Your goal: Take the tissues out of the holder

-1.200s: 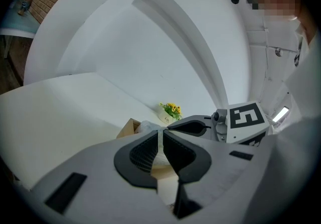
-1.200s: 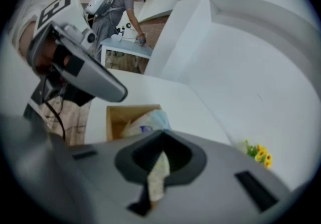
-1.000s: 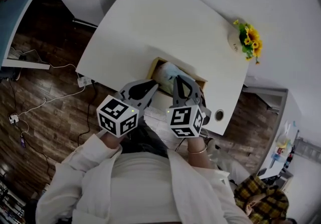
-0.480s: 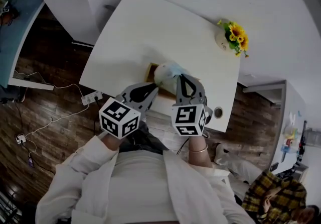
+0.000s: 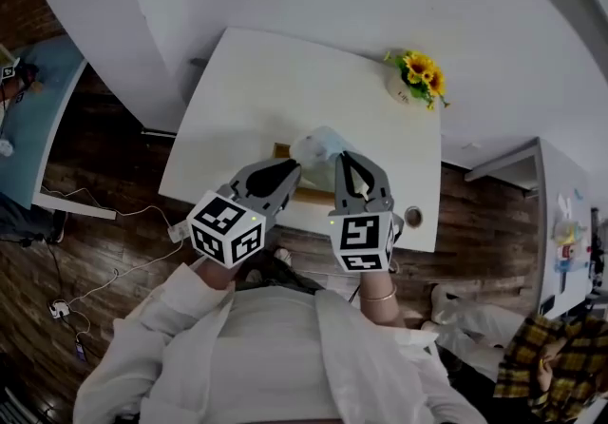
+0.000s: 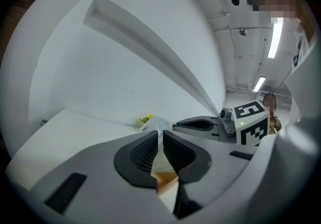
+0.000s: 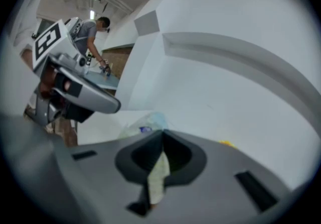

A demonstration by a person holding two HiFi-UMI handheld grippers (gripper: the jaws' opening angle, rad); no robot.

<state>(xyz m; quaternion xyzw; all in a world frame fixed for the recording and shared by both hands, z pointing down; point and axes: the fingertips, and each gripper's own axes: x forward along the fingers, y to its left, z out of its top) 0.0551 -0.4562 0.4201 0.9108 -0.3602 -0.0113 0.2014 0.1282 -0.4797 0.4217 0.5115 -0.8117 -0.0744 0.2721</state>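
A pack of tissues [image 5: 318,142] in clear plastic wrap hangs above the wooden holder [image 5: 281,150] on the white table [image 5: 256,80]. My left gripper [image 5: 296,165] is shut on the pack's left side, and its pads pinch a thin fold of the wrap [image 6: 159,137]. My right gripper [image 5: 340,158] is shut on the pack's right side. In the left gripper view the pack [image 6: 156,123] bulges beyond the jaws and the holder [image 6: 167,180] shows below them. In the right gripper view the pack [image 7: 145,123] sits just past the shut jaws.
A small vase of sunflowers [image 5: 414,76] stands at the table's far right corner. A round cable hole [image 5: 412,217] lies near the front right edge. White walls close in behind the table. Cables lie on the wooden floor [image 5: 85,222] to the left.
Both grippers have risen with the tissue pack between them, and the pack now sits higher above the holder. The head view has shifted, showing more wall.
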